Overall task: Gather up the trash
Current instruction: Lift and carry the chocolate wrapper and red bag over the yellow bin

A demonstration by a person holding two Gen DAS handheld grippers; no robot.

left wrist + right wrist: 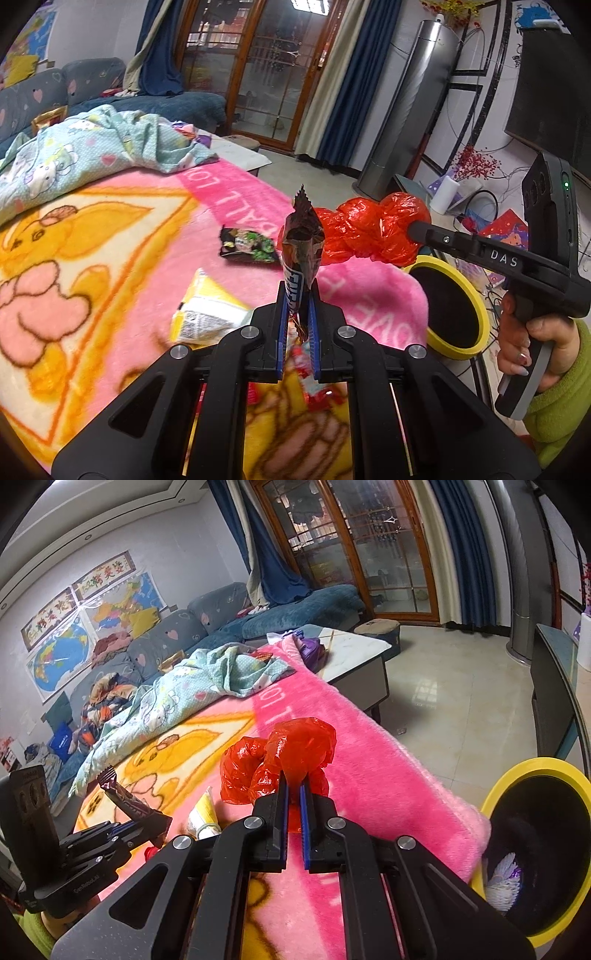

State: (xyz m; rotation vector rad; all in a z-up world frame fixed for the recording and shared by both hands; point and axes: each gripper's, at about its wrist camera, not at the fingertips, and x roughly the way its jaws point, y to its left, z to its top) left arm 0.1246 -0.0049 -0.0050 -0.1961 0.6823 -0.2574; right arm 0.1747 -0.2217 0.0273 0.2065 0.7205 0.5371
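**Both grippers loaded above the blanket, bin at the right edge**

I find my left gripper [298,295] clamped on a brown chocolate-bar wrapper [301,240]. The wrapper stands upright between the blue pads, its serrated end uppermost, clear of the blanket. From the right wrist view the same wrapper [123,797] juts up at a tilt from the left gripper [147,821].

My right gripper [293,786] is closed on a crumpled red plastic bag [284,760]. The bag bulges above and to the left of the jaws and hangs clear of the surface. In the left wrist view the bag [373,230] sits at the tip of the right gripper [415,230], whose handle is held by a hand [532,343] in a green sleeve [557,406].

Below both grippers lies a pink and yellow cartoon blanket [110,258]. On it, just beyond my left fingers, rests a yellow and white packet [207,314]; farther out lies a dark snack packet with green print [247,245].

At the blanket's right edge stands a yellow-rimmed bin [532,771] with a black liner; something white and purple lies inside it.

Beyond, a pale blue patterned cloth [92,147] is heaped on the blanket's far side. Behind it are a blue sofa [221,616] and a wood-framed glass door [369,546].
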